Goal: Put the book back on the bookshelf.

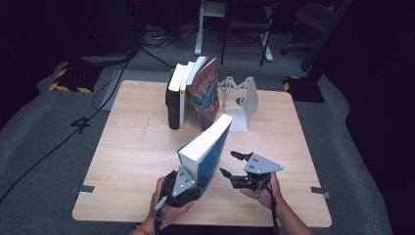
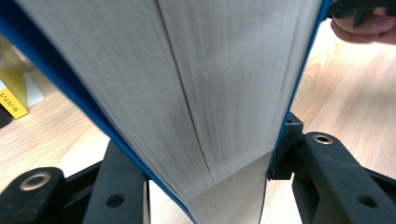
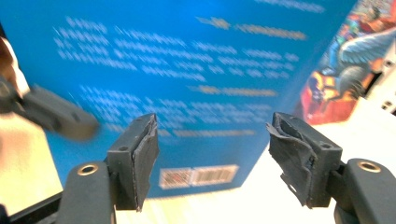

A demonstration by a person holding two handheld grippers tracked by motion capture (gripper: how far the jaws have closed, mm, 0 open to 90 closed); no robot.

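A thick blue-covered book (image 1: 208,147) stands tilted on the near part of the wooden table (image 1: 132,161), its white page edges facing up and left. My left gripper (image 1: 195,185) is shut on the book's near lower end. In the left gripper view the pale page block (image 2: 210,84) runs between the black pads (image 2: 284,154), which press on the blue covers. My right gripper (image 1: 227,163) hovers open just right of the book, apart from it. Its spread jaws (image 3: 212,144) face the blue back cover (image 3: 187,70) with its white text and barcode (image 3: 198,176).
At the table's far middle a row of upright books (image 1: 183,95) leans together, the front one with a colourful cover (image 1: 204,93). A white metal bookend (image 1: 243,100) stands right of them. Cables and chair legs lie on the floor beyond the table.
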